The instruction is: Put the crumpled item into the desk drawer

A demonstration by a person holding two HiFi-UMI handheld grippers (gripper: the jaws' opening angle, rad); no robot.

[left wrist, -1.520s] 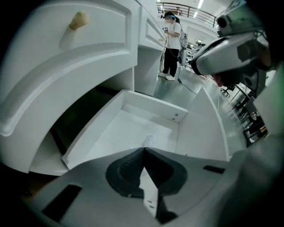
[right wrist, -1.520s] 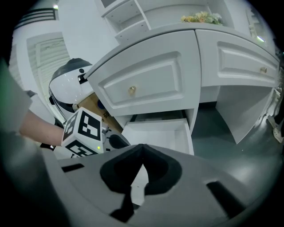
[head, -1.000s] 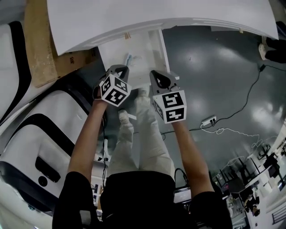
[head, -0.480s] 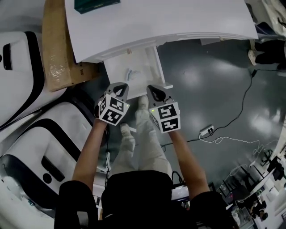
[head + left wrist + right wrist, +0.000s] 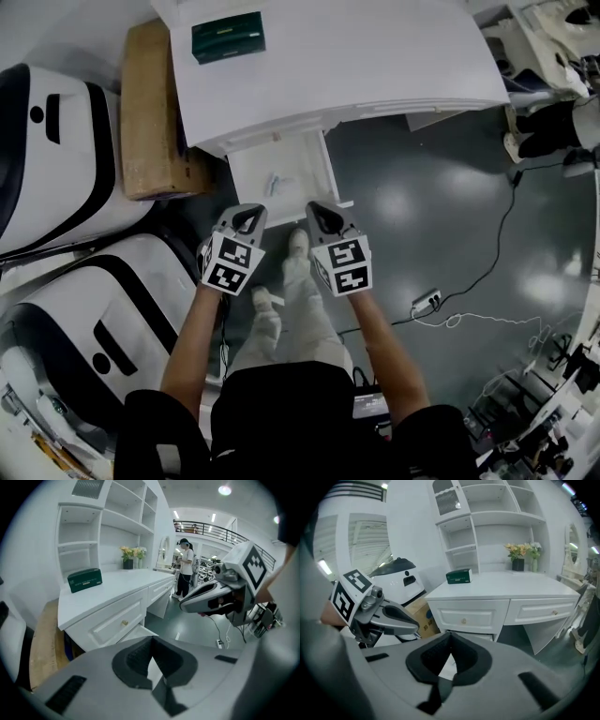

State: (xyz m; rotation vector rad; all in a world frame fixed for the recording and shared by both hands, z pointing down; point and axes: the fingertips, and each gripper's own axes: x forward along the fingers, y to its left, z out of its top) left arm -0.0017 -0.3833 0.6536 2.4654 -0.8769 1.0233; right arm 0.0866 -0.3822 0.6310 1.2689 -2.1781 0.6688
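Observation:
The white desk's (image 5: 356, 56) lower drawer (image 5: 246, 180) stands pulled out, and a small pale crumpled item (image 5: 274, 180) lies inside it. My left gripper (image 5: 249, 212) and right gripper (image 5: 317, 210) hover side by side just in front of the drawer's front edge, above the person's legs. Both are shut with nothing between the jaws. In the left gripper view my own jaws (image 5: 152, 639) meet at the tip, and the right gripper (image 5: 187, 604) shows alongside. The right gripper view shows its closed jaws (image 5: 450, 634) aimed at the desk front (image 5: 464, 616).
A dark green box (image 5: 228, 36) sits on the desk top. A cardboard box (image 5: 155, 112) stands left of the desk, beside large white-and-black machines (image 5: 66, 141). A power strip (image 5: 424, 301) and cables lie on the grey floor to the right. A person stands far off (image 5: 187, 569).
Both grippers have risen and drawn back from the drawer, staying shut. The head view now takes in more of the desk top and the green box.

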